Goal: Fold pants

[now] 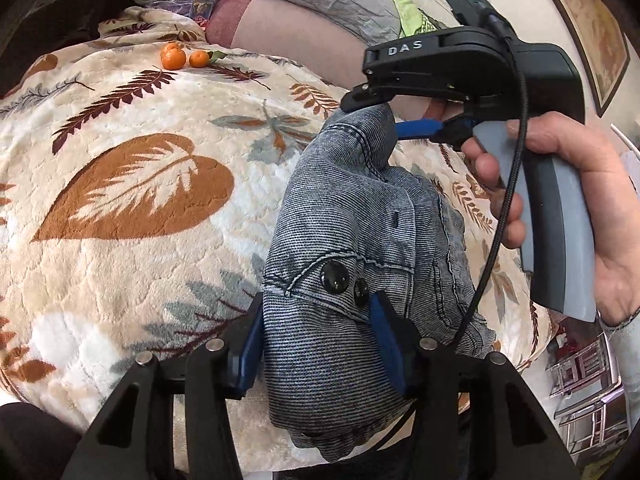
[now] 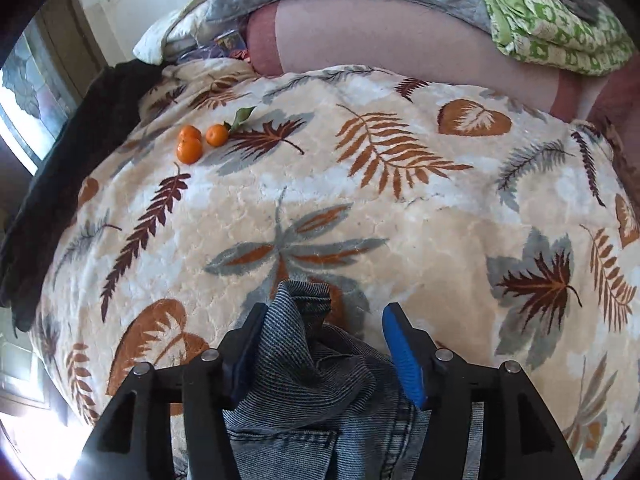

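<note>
The bed (image 2: 420,216) is covered by a plush leaf-print blanket (image 1: 120,184), so not a firm surface at all. The pants (image 1: 360,240), grey-blue denim, are held up bunched just above the near edge, waistband with two dark buttons (image 1: 344,282) seen up front. Denim like this is probably heavy-ish, floppy, not slippery, best grabbed at the thick waistband. The left gripper (image 1: 316,344) jaws are partly closed on the waistband; the right gripper (image 2: 320,344) jaws are part-open with denim between. Three tangerines (image 2: 198,140) are parked far left.
</note>
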Demonstrator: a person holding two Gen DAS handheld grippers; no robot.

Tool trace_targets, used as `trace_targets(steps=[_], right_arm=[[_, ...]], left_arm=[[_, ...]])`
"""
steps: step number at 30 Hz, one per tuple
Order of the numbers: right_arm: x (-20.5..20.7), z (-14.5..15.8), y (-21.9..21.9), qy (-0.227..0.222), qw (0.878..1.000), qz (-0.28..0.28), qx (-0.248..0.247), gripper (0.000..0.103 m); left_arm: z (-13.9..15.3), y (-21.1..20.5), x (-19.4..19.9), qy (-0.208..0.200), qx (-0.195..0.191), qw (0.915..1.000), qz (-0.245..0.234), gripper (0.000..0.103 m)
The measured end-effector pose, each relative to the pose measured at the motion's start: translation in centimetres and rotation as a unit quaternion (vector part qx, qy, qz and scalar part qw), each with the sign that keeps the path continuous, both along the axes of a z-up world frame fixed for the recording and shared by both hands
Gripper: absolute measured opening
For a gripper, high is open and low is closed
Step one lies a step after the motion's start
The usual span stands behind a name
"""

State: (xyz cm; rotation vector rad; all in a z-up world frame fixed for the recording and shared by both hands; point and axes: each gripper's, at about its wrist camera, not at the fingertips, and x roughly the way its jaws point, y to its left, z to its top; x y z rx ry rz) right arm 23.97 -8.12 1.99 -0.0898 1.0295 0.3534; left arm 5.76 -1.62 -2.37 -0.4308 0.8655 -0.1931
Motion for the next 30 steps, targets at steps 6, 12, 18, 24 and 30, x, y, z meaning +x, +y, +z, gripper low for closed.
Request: trace_targets(steps=[6, 12, 18, 24, 30], right_arm=[[-1.0, 0.9, -3.5, -0.008, 0.998, -0.019, 0.061, 0.067], [-0.6, 0.9, -7.8, -0.003, 0.995, -0.074, 0.064, 0.068], [-4.4, -2.6, -13.7, 0.047, 0.989, -0.099, 0.095, 0.068], [-8.5, -7.1, -20.0, 0.131, 0.966, -0.124, 0.185, 0.070], [-8.5, -7.1, -21.0, 0.153, 0.946, -0.085, 0.272, 0.070]], left_arm=[[-0.1, 0.2, -0.1, 0.001, 0.005, 0.9999, 0.014, 0.065], [0.5, 1.7, -0.7, -0.006, -0.005, 0.9997, 0.023, 0.068], [1.9, 6.4, -2.1, -0.069, -0.073, 0.9918, 0.080, 0.084], [-0.4, 7.9, 1.0, 0.016, -0.167, 0.9839, 0.060, 0.084], [0.9, 7.2, 4.4, 0.034, -0.175, 0.9838, 0.019, 0.084]])
